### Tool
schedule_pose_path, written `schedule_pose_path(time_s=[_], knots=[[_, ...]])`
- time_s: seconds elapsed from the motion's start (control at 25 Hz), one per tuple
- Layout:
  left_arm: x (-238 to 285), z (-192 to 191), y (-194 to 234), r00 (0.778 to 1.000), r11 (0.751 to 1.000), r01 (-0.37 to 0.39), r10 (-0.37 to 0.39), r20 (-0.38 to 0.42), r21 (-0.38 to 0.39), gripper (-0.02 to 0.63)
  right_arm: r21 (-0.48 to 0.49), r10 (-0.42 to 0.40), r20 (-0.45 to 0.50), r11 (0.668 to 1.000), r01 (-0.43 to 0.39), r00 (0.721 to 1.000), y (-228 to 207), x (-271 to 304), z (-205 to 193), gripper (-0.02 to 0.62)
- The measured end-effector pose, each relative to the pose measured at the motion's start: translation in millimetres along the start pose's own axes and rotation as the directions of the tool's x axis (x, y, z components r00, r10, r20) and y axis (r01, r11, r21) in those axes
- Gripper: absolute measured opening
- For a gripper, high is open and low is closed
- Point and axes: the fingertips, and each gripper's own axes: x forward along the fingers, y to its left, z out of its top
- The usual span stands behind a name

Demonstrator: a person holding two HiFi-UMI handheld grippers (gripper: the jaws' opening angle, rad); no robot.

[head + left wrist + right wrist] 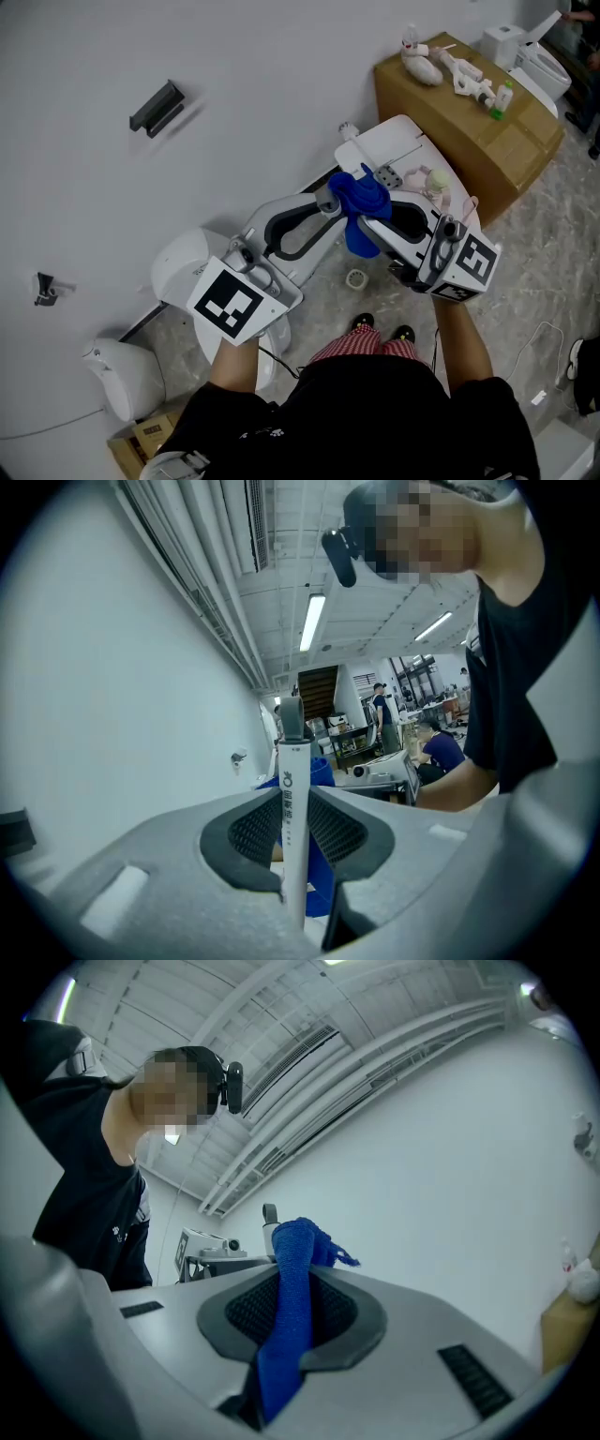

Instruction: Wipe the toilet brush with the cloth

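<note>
My left gripper (323, 202) is shut on the white handle of the toilet brush (292, 808), which stands upright between its dark pads. The handle's grey end (292, 719) sticks out past the jaws. My right gripper (377, 214) is shut on a blue cloth (289, 1321), which hangs down through its jaws. In the head view the two grippers meet tip to tip, and the cloth (361, 204) is bunched over the handle's end. From the right gripper view the grey handle end (270, 1215) shows just behind the cloth. The brush head is hidden.
A white toilet (398, 141) stands against the wall behind the grippers. A cardboard box (487, 141) with toys and a small bottle sits to the right. A white bin (127, 375) stands at the lower left, a tape roll (356, 278) lies on the floor.
</note>
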Motion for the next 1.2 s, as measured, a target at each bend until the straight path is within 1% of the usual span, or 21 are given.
schedule_pose_path(time_s=[0.12, 0.4, 0.56, 0.72, 0.84, 0.96, 1.08, 1.2], knots=[[-1.9, 5.6, 2.3, 1.000, 1.000, 0.004, -0.004, 0.006, 0.005, 0.087, 0.004, 0.001, -0.014, 1.000, 0.000, 1.000, 0.2, 3.7, -1.5, 0.064], [-1.4, 16.7, -0.6, 1.000, 0.999, 0.008, -0.008, 0.003, 0.035, 0.087, 0.054, 0.002, 0.014, 0.999, -0.003, 1.000, 1.6, 5.4, 2.5, 0.064], [0.0, 22.5, -3.2, 1.000, 0.999, 0.005, -0.005, 0.004, 0.051, 0.087, 0.062, -0.004, 0.003, 0.998, 0.003, 1.000, -1.5, 0.2, -3.0, 0.064], [0.0, 26.5, -3.4, 1.000, 0.999, 0.000, 0.000, 0.008, 0.053, 0.087, 0.052, -0.006, -0.022, 0.999, 0.007, 1.000, -5.7, -3.6, -11.4, 0.064], [-0.4, 28.7, -4.4, 1.000, 0.998, -0.004, 0.004, 0.007, 0.057, 0.087, 0.072, 0.006, -0.009, 0.997, -0.006, 1.000, -4.0, -1.8, -8.6, 0.064], [-1.5, 30.0, -3.4, 1.000, 0.998, -0.008, 0.008, 0.007, 0.057, 0.087, 0.068, 0.004, -0.026, 0.998, -0.002, 1.000, -6.2, -2.8, -15.0, 0.064], [-8.4, 30.9, 2.2, 1.000, 0.999, -0.007, 0.007, 0.007, 0.051, 0.087, 0.103, 0.003, -0.011, 0.995, -0.002, 1.000, -3.3, 7.6, -13.6, 0.064], [-11.2, 30.8, 6.4, 1.000, 0.999, -0.015, 0.015, 0.011, 0.038, 0.087, 0.084, -0.014, -0.040, 0.996, 0.018, 0.999, -7.5, 7.0, -24.6, 0.064]])
